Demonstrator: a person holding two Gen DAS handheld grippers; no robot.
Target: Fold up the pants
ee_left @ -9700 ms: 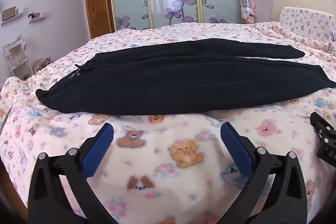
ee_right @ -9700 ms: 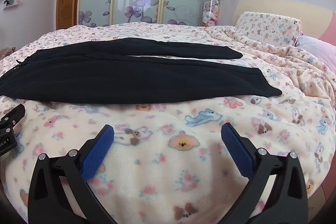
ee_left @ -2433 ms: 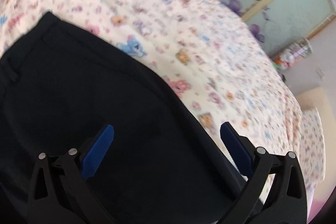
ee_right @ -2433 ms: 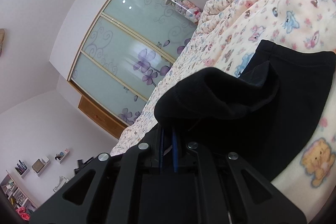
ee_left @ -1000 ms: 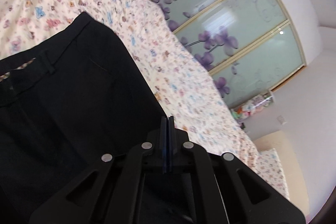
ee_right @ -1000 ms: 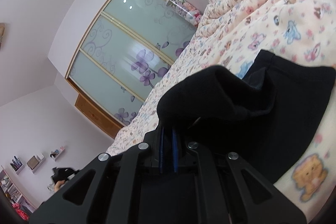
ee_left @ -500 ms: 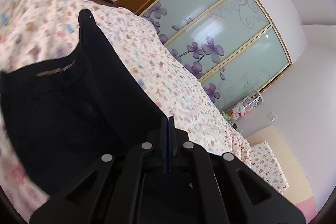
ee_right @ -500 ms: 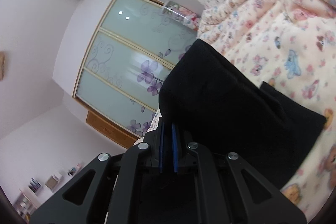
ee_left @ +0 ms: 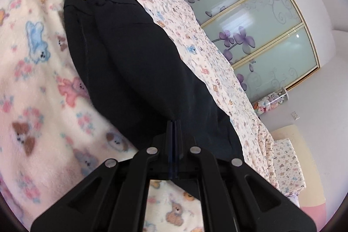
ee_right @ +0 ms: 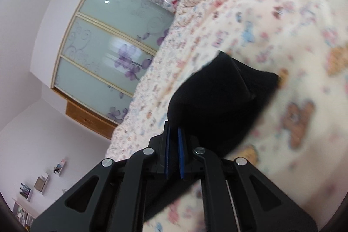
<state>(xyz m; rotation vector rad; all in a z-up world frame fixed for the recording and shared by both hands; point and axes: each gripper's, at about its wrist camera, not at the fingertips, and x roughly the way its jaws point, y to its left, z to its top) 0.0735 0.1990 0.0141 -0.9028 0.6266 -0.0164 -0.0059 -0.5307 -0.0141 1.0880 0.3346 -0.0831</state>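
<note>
A bed covered by a cream blanket (ee_left: 43, 105) printed with bears and flowers fills most of both views, extending ahead of and beneath each gripper. A wardrobe with frosted sliding doors (ee_left: 261, 36) bearing purple flower motifs is seen far ahead of the left gripper, up and to the right, and far ahead and to the left of the right gripper (ee_right: 173, 136). The black pants (ee_left: 134, 62) are laid on the blanket directly ahead of the left gripper (ee_left: 174, 129), stretching away up and to the left, with a doubled layer seen along the far end. Fabric is clamped at the near edge by the left gripper, its blue pads pressed together on the cloth. In the right wrist view a bunched end of the pants (ee_right: 217, 101) is seen lifted just ahead of the tips, draping down to the right onto the blanket. The right gripper is closed on that fabric, a narrow dark gap filled with cloth being seen between its blue pads (ee_right: 180, 151). A clear container of plush toys (ee_left: 269, 101) is seen beside the wardrobe. The right view is blurred.
</note>
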